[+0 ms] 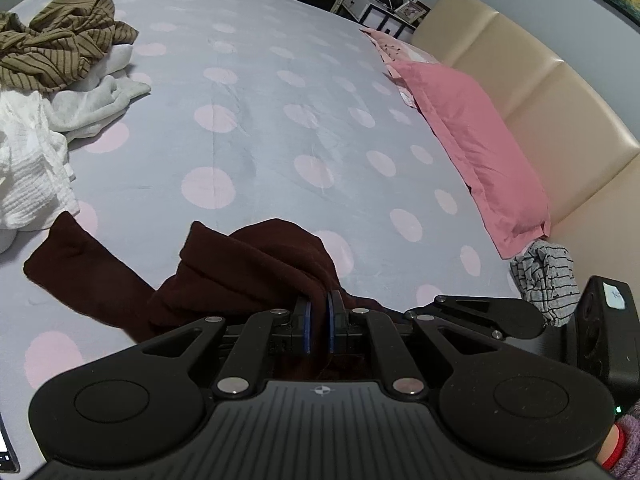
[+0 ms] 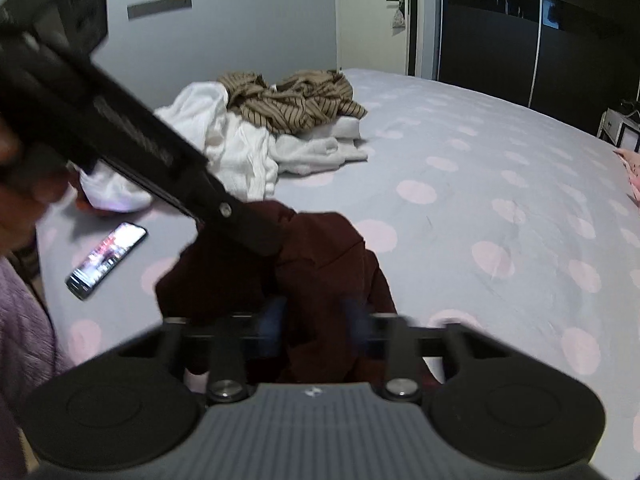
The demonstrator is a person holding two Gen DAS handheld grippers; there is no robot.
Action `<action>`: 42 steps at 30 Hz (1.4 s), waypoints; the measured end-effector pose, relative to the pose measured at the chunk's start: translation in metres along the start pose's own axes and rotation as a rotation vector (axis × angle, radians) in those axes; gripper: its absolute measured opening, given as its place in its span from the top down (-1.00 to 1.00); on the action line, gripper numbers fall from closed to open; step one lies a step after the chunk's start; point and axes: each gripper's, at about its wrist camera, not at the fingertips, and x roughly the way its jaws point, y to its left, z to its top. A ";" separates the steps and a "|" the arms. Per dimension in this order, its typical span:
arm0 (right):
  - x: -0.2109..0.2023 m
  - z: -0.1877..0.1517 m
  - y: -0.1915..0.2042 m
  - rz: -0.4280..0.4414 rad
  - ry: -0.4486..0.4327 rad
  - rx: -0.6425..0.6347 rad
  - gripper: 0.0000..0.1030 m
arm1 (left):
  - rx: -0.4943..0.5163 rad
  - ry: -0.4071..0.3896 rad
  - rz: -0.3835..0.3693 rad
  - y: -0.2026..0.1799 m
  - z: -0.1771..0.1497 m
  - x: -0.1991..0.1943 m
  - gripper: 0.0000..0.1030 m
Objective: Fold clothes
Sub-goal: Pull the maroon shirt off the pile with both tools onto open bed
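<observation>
Two grippers meet on one dark maroon garment [image 1: 248, 264], which lies bunched on the grey, pink-spotted bed cover [image 1: 280, 100] at the lower middle of both views, one sleeve-like end trailing toward the lower left of the left wrist view. The left gripper [image 1: 319, 320] is clamped on a fold of that garment, its blue pads drawn close with cloth pinched between them. The right gripper [image 2: 316, 320] is blurred; its fingers stand somewhat apart with maroon cloth filling the gap, and whether the pads actually bite the cloth cannot be told. At the upper left of the left wrist view sits a heap of a brown striped top [image 1: 60, 44] over white clothes [image 1: 28, 160]. A pink pillow [image 1: 472, 140] runs along the right side, a grey striped garment [image 1: 546, 276] just below it. A lit phone [image 2: 106, 260] lies on the cover at the left of the right wrist view
</observation>
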 end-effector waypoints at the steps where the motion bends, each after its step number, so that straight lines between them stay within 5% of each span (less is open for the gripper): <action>1: 0.001 0.000 -0.001 -0.007 0.004 0.005 0.85 | -0.008 -0.001 -0.001 0.003 0.000 -0.001 0.89; 8: -0.034 0.006 -0.050 -0.150 -0.096 0.201 0.92 | -0.099 -0.070 -0.024 0.033 -0.001 -0.027 0.89; 22: -0.166 0.018 -0.118 -0.141 -0.379 0.599 0.92 | -0.301 -0.448 -0.250 0.060 0.027 -0.153 1.00; 25: -0.180 0.028 -0.126 -0.115 -0.370 0.647 0.92 | -0.198 -0.447 -0.188 0.040 0.038 -0.170 1.00; 34: -0.168 0.007 -0.143 -0.389 -0.174 0.560 0.92 | 0.080 -0.227 0.010 0.010 0.024 -0.099 0.99; 39: -0.146 -0.024 -0.179 -0.442 -0.067 0.669 0.92 | 0.430 -0.114 0.126 -0.021 -0.016 -0.034 0.74; 42: -0.138 -0.035 -0.195 -0.450 -0.032 0.689 0.92 | 0.615 -0.065 0.125 -0.036 -0.045 -0.002 0.59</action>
